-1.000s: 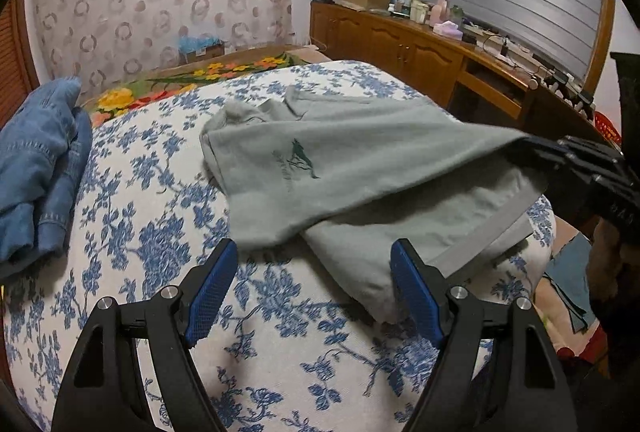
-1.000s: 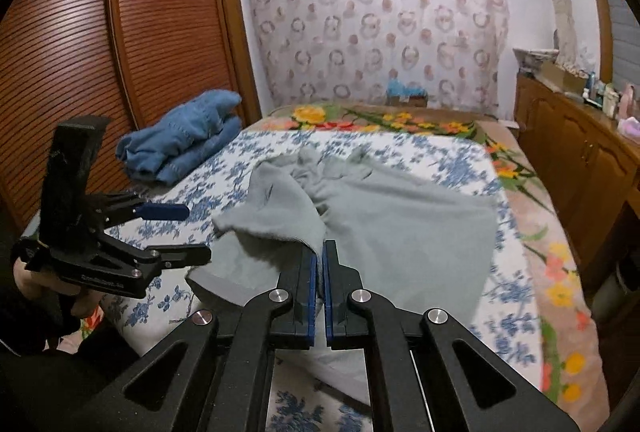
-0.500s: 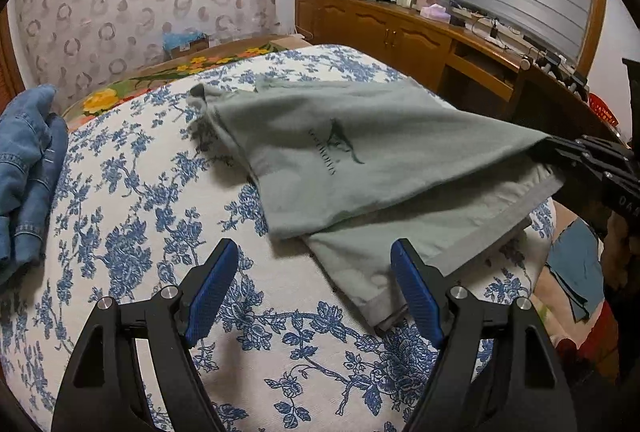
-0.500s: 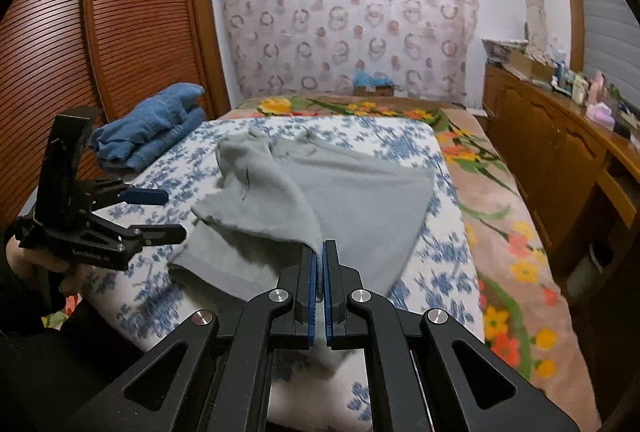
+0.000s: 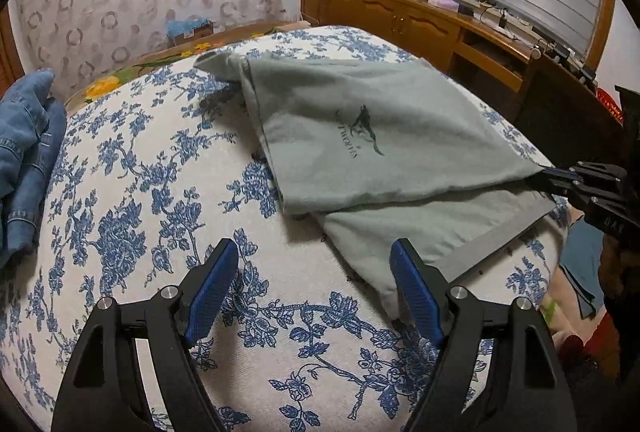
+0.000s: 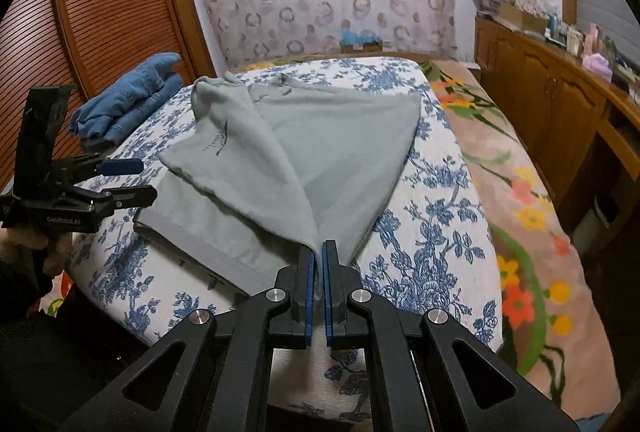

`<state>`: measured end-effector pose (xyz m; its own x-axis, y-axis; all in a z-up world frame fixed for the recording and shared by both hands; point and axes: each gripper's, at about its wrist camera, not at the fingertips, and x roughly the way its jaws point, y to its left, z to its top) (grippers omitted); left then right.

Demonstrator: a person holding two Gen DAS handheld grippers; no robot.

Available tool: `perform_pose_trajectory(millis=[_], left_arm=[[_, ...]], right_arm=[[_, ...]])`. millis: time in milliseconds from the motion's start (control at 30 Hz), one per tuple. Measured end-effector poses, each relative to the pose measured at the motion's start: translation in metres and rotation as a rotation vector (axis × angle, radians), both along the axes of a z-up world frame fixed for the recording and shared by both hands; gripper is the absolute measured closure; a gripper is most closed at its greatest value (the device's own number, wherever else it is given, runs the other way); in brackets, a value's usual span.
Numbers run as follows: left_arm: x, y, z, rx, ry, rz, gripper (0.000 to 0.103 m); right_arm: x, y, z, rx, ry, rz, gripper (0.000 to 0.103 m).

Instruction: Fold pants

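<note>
So the soft grey-green cotton pants (image 6: 256, 159) are lying across the near end of the bed with the white-and-blue floral cover (image 5: 152, 199), one half partly flipped over the other, grey waistband strip along the front edge. The right gripper (image 6: 318, 272) is clamped tight on a corner of the top layer, cloth pinched right between its blue pads and pulled up into a tent. The left gripper (image 5: 312, 288) sits wide apart with nothing in it, hovering over bare cover just beside the lower hem corner.

What I'd worry about: only one corner is pinned, so if the right side pulls or lowers now, the top layer probably lands crooked and the edges won't line up. The bottom layer is loose too, so it could drag along and bunch near the bed edge, or slide off. The left tongs could also scoop the bedcover with the hem. The folded blue denim jeans (image 6: 128, 99) by the wardrobe are well apart, no issue there.
</note>
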<state>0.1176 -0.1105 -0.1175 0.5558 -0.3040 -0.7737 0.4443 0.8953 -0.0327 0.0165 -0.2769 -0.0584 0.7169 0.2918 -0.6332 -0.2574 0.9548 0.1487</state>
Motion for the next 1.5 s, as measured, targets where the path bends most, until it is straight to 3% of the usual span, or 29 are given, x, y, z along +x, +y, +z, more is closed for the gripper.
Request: perform_pose_trajectory(millis=[233, 400, 467, 833, 1500], left_arm=[[0.001, 0.001, -0.006, 0.001, 0.017, 0.004, 0.024], [0.001, 0.001, -0.009, -0.001, 0.01, 0.005, 0.023], [0.001, 0.001, -0.009, 0.001, 0.005, 0.005, 0.023], [0.0, 0.032, 0.011, -0.031, -0.045, 0.085, 0.023], [0.003, 0.08, 0.027, -0.067, -0.123, 0.215, 0.023]], right_arm=[[0.001, -0.003, 0.002, 0.003, -0.005, -0.005, 0.094], [-0.006, -0.002, 0.012, -0.005, -0.045, -0.007, 0.078], [-0.008, 0.0, 0.015, -0.011, -0.061, -0.006, 0.067], [0.008, 0.033, 0.016, -0.029, -0.098, 0.072, 0.065], [0.082, 0.1, 0.005, -0.092, -0.042, 0.303, 0.065]])
